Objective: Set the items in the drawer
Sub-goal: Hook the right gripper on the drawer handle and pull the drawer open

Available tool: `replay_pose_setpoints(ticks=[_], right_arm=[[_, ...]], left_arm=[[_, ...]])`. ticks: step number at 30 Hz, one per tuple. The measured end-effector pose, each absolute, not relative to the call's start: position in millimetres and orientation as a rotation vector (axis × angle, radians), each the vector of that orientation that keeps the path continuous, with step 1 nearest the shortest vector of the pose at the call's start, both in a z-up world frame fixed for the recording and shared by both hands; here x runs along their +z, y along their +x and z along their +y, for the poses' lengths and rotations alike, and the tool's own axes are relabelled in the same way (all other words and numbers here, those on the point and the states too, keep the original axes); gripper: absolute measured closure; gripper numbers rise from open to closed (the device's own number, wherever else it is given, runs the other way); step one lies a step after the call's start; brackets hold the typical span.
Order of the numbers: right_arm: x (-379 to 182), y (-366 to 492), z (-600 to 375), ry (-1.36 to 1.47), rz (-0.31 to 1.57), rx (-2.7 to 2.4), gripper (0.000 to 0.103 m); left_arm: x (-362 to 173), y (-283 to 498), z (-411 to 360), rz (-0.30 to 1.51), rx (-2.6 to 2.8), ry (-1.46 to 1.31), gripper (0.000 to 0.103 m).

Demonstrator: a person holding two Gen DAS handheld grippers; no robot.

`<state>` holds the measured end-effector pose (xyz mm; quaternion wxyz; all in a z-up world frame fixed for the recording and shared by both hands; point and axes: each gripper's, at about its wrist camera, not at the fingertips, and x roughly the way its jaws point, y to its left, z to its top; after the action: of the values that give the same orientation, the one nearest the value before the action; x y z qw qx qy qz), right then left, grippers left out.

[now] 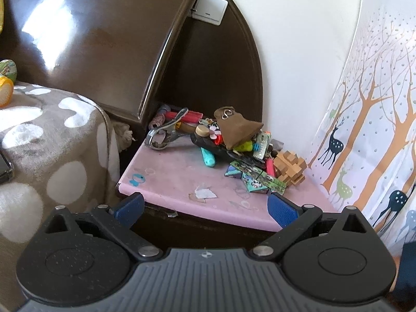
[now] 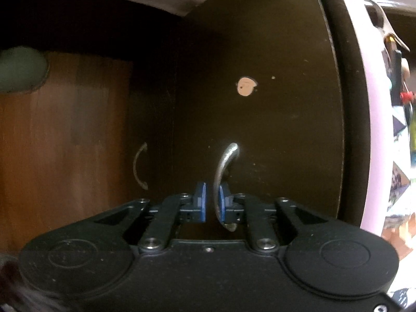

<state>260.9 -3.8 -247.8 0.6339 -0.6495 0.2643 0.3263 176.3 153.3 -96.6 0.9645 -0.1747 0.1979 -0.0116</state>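
Left wrist view: above pink tabletop (image 1: 166,182), looking down. Right: close against drawer front (image 2: 260,130); tabletop edge shared.

Dark glossy headboard (image 1: 91,39), white wall (image 1: 299,39), deer-print curtain (image 1: 377,104), spotted blanket (image 1: 52,143), wooden floor (image 2: 65,143).

We get bright daylight and glare on the headboard (image 1: 78,26); right wrist view's dim, soft, edges warped.
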Motion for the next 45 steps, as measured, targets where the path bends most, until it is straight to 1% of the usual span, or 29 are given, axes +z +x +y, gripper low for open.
replay_pose_setpoints(ticks=[8,19,39,45], right_arm=[[-241,215,-12,-1.47,0.595,0.799,0.091],[-232,186,-13,-1.429,0.641,0.853,0.09],[-230,103,-28,-1.3,0.71,0.931,0.09],[-235,76,-34,-1.321,0.692,0.945,0.09]], left_arm=[[-94,177,153,0.389,-0.036,-0.364,0.001],[-94,178,151,0.394,-0.037,-0.363,0.001],[-96,177,145,0.423,-0.037,-0.324,0.001],[-96,178,141,0.428,-0.044,-0.313,0.001]])
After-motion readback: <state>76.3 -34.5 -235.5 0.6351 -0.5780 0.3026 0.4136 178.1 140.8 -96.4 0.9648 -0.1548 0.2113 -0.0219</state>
